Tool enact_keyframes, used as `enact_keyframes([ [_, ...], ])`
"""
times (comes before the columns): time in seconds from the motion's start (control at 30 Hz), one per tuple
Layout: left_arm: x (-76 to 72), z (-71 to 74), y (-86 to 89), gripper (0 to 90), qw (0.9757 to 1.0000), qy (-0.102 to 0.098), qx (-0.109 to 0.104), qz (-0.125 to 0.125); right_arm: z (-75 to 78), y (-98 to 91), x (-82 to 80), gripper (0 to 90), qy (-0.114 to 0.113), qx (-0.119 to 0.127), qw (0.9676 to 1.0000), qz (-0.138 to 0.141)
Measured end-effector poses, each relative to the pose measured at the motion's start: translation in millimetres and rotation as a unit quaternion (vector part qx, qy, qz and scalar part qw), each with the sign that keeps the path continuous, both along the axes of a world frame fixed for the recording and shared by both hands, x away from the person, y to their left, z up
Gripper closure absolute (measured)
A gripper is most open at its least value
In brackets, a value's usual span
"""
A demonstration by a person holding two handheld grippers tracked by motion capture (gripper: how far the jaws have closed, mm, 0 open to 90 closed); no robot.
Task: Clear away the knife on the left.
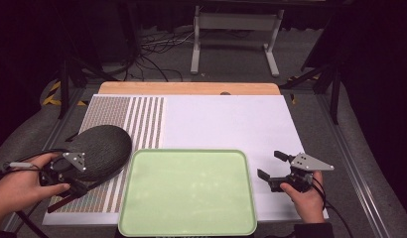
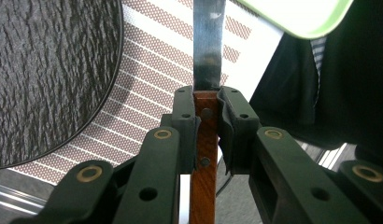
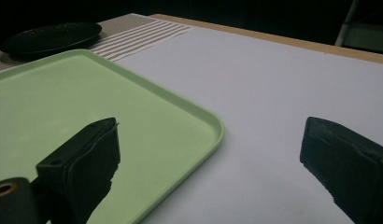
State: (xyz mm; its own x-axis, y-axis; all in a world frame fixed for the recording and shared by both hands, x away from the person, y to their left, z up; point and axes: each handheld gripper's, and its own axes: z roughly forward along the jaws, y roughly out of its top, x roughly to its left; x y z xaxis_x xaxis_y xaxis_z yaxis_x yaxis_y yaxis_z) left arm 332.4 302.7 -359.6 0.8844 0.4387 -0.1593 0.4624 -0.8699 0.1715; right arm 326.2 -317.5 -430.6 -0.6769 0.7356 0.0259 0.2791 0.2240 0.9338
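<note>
My left gripper (image 1: pixel 72 182) is shut on the brown wooden handle of a knife (image 2: pixel 202 154). Its steel blade (image 2: pixel 208 42) runs away from the jaws, above the striped placemat (image 2: pixel 152 70). A dark textured plate (image 1: pixel 100 148) lies right beside this gripper, at the left in the left gripper view (image 2: pixel 49 70). A pale green tray (image 1: pixel 186 191) sits empty at the front middle of the table. To the right of the tray, my right gripper (image 1: pixel 271 164) is open with nothing between its jaws. In the right gripper view (image 3: pixel 213 168) one jaw hangs over the tray's corner (image 3: pixel 199 116).
A white mat (image 1: pixel 226 124) covers the table's right and middle, and the brown striped placemat (image 1: pixel 137 124) covers the left. The wooden table edge (image 1: pixel 191 88) runs along the far side. Beyond it stand a white frame (image 1: pixel 236 29) and loose cables on the floor.
</note>
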Motion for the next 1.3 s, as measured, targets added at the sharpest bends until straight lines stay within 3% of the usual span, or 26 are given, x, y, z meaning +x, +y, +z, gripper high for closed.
enact_keyframes([
  [0.1,1.1,2.6,-2.7,78.0,0.9993,0.010,-0.014,0.033,0.1,0.0,0.0,5.9,0.000,0.001,1.0000,0.000],
  [0.2,1.2,6.6,-6.2,78.0,0.9965,0.017,-0.031,0.075,0.0,-0.4,0.1,6.1,0.002,-0.002,1.0000,-0.001],
  [0.27,1.2,7.6,-6.9,78.0,0.9957,0.018,-0.032,0.086,0.0,-0.3,-0.2,6.2,0.006,-0.004,1.0000,-0.002],
  [0.33,1.6,8.8,-8.2,78.0,0.9928,0.019,-0.046,0.109,-0.1,-0.2,-0.5,6.3,0.008,-0.005,1.0000,-0.002],
  [0.47,0.9,9.2,-12.0,78.0,0.9902,0.022,-0.061,0.124,0.1,-0.4,-0.5,6.3,0.008,-0.005,1.0000,-0.003],
  [0.57,0.0,10.8,-15.5,78.0,0.9857,0.021,-0.075,0.149,0.2,-0.7,-0.4,6.3,0.008,-0.005,0.9999,-0.003],
  [0.6,-0.8,11.4,-17.7,78.0,0.9825,0.021,-0.085,0.164,0.2,-0.7,-0.4,6.3,0.009,-0.005,0.9999,-0.003],
  [0.63,-1.2,11.9,-18.9,78.0,0.9808,0.025,-0.090,0.171,0.1,-0.8,-0.5,6.3,0.009,-0.006,0.9999,-0.004],
  [0.77,-1.9,12.3,-25.1,78.0,0.9769,0.032,-0.104,0.183,0.2,-0.8,-0.8,6.9,0.013,-0.009,0.9999,-0.004],
  [0.97,-3.3,13.8,-36.8,78.0,0.9735,0.037,-0.121,0.190,0.8,-1.2,-0.7,6.8,0.013,-0.008,0.9999,-0.004],
  [1.3,-0.2,7.5,-66.9,78.0,0.9756,0.050,-0.127,0.172,2.6,-1.4,-1.2,6.7,0.009,-0.006,0.9999,-0.006],
])
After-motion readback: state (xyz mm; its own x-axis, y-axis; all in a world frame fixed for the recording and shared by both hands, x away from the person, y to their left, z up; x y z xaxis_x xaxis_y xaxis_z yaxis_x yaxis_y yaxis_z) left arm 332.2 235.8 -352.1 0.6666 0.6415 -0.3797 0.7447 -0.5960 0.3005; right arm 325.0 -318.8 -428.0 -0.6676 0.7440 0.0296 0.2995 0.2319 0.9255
